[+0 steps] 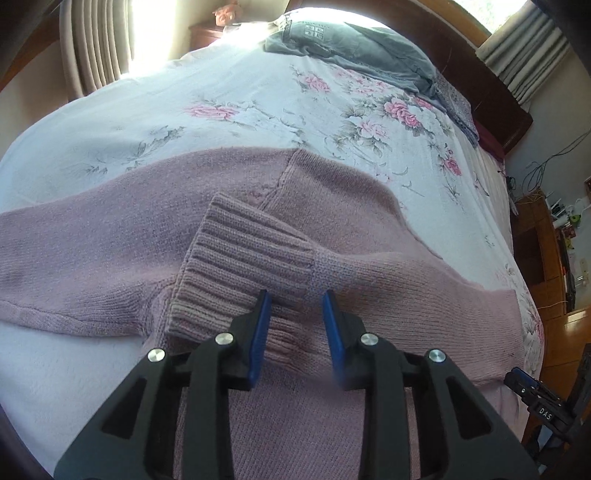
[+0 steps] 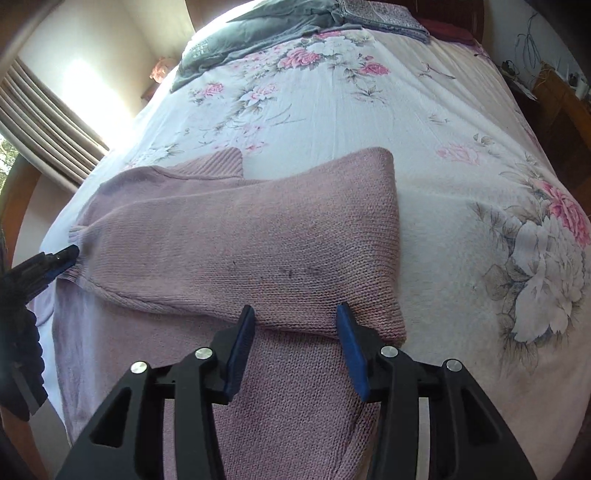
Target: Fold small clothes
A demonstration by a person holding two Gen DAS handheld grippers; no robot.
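Both tongs, left (image 1: pixel 297 314) and right (image 2: pixel 295 332), sit apart over the pink sweater (image 2: pixel 240 236) near the bed's (image 2: pixel 443 122) edge, sleeve (image 1: pixel 243 258) folded inward to narrow it.

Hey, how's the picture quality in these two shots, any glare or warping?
Left wrist view: window glare washes out the bed's far corner, and the bed bulges from fisheye. Right wrist view: softer light, sweater knit sharp, edges curved and dark.
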